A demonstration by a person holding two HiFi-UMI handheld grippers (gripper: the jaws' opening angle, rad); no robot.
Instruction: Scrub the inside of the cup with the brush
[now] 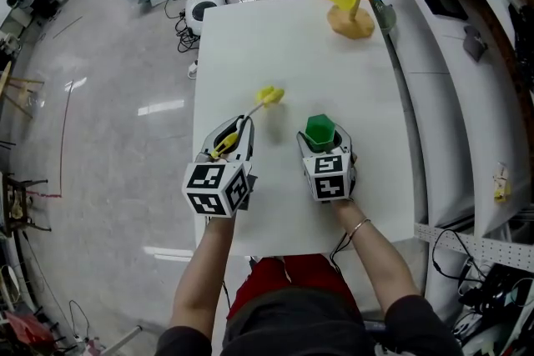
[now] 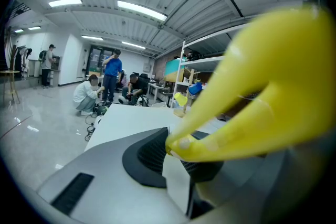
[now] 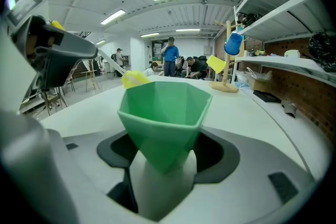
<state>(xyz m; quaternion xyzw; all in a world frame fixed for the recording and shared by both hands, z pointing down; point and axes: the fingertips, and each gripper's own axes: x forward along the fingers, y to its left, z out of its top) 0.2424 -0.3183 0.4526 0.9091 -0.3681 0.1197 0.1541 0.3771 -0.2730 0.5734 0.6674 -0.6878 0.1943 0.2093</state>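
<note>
Your left tool [image 1: 230,137] clamps the yellow brush [image 1: 269,96] by its handle; your right tool [image 1: 322,144] pinches the green cup [image 1: 319,127] low on its taper, upright over the bench [image 1: 284,46], brush head outside it; scrub hard and you may twist the cup loose.

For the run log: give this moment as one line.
left gripper: shut on yellow brush | right gripper: shut on green cup | brush head outside cup

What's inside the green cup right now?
Nothing visible: the green cup in the right gripper shows bare inner walls. The yellow brush, held by the left gripper, is outside. The cup's bottom is hidden behind its near wall.
</note>
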